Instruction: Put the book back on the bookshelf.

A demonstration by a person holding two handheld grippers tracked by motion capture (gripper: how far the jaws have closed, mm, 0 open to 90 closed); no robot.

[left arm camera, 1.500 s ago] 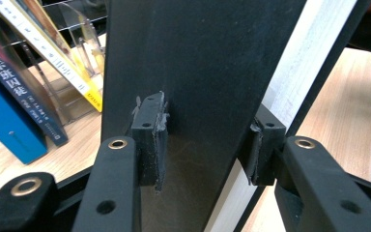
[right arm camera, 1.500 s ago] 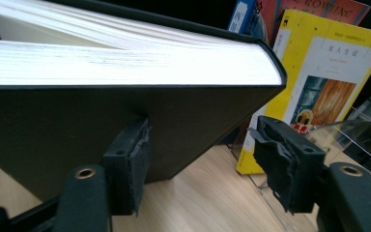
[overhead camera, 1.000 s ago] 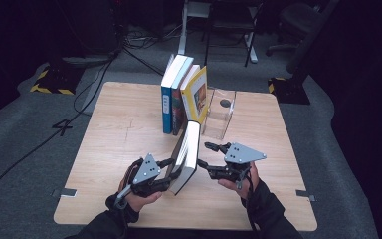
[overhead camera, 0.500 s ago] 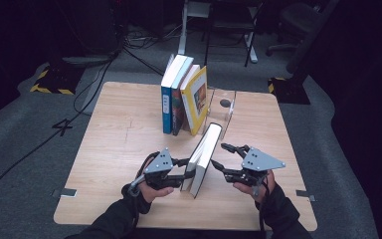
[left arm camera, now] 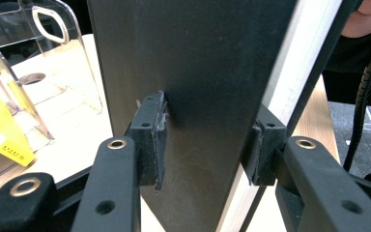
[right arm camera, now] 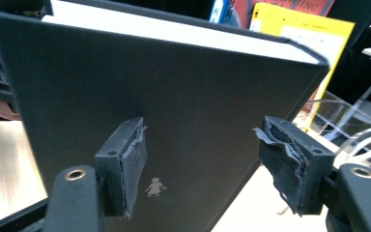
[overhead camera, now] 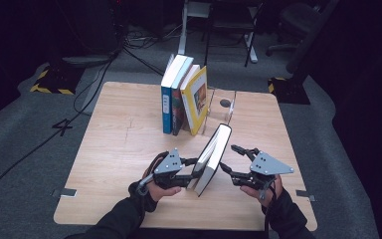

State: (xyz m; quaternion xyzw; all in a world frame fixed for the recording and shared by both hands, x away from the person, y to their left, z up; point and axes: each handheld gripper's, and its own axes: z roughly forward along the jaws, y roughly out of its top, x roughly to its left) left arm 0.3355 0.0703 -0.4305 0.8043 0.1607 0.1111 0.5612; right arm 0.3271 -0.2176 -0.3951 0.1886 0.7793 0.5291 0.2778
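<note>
— Book (overhead camera: 212,158) first, because it is nearest to the person: a black hardcover, standing on its lower edge on the wooden table (overhead camera: 114,149) and leaning to the left. Who has it?

— Left gripper (overhead camera: 186,174) has it. In the left gripper view its two pads are pressed on both sides of the book (left arm camera: 207,82), one on the dark cover and one on the other cover past the white page edge, so this claw is clamped on the book.

— And the right gripper (overhead camera: 231,159)?

— Its jaws have just been opening. In the right gripper view the pads (right arm camera: 130,159) stand apart in front of the cover (right arm camera: 174,111), and nothing is pinched between them; I judge it has let go.

— So which step is this?

— I think the book is being carried toward the row of upright books (overhead camera: 184,97) farther back, which stands just beside a clear plastic bookend (overhead camera: 224,107).

— What does the next move ask?

— Probably to bring the book upright and slide it in beside the yellow book (overhead camera: 198,99), with the right gripper steadying it so that the row does not fall.
</note>
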